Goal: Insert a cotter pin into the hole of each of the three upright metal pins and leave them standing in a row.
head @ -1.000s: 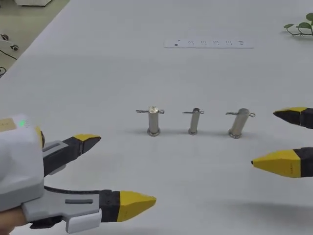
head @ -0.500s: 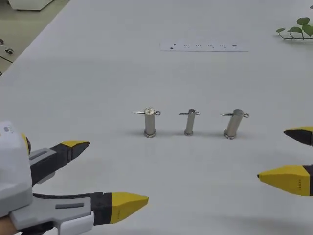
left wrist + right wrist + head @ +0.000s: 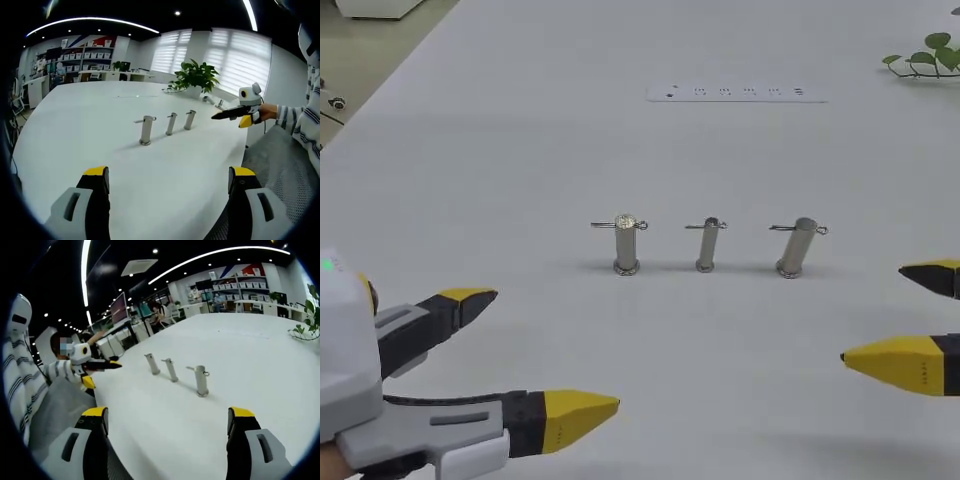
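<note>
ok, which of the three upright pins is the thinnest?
The middle metal pin. Its shaft is visibly slimmer than those of the left metal pin and the right metal pin flanking it.

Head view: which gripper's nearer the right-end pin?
Right. The right gripper is lower right of the right-end pin, close; left gripper is lower left, beyond the row's far end.

right gripper point(image 3: 871, 312) cut by edge | plant point(image 3: 940, 43) cropped (top right)

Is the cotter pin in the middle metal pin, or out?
In: the cotter pin sticks out both sides of the middle pin, near its top.
</note>
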`<state>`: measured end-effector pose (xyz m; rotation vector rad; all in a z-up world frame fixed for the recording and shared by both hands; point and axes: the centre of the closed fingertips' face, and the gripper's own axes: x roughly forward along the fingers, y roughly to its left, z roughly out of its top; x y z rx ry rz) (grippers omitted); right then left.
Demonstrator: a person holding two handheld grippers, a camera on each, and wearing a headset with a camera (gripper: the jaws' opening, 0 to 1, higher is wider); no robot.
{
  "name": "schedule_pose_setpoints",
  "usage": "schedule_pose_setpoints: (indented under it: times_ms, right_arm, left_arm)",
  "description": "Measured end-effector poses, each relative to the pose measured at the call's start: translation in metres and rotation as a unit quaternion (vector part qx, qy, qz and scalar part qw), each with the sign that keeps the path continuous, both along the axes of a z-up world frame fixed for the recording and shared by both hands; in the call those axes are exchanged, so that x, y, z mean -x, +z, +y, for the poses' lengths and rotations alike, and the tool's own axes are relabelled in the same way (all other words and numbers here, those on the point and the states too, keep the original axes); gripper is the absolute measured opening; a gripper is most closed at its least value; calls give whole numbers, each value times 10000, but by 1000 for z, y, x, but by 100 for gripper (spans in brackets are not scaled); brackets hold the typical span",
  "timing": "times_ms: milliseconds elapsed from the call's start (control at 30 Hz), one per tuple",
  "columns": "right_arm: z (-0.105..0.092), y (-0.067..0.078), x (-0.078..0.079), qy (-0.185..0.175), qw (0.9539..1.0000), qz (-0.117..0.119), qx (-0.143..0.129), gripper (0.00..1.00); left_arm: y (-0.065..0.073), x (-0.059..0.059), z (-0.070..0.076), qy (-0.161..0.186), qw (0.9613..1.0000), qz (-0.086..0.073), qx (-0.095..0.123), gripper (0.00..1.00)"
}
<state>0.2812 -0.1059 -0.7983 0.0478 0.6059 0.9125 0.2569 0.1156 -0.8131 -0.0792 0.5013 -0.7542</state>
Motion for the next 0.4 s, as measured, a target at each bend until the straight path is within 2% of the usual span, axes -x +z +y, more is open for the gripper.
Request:
schedule_pose_setpoints:
  times_ms: [333,400]
  right_arm:
    - [-4,-5,5,-74,9999,53,92,100]
    - [-6,-8,7,-55,9997,72,221,100]
  left_arm:
    - [1,0,2,30,10000,34,4,99]
    - [0,0,3,39,10000,58,2,99]
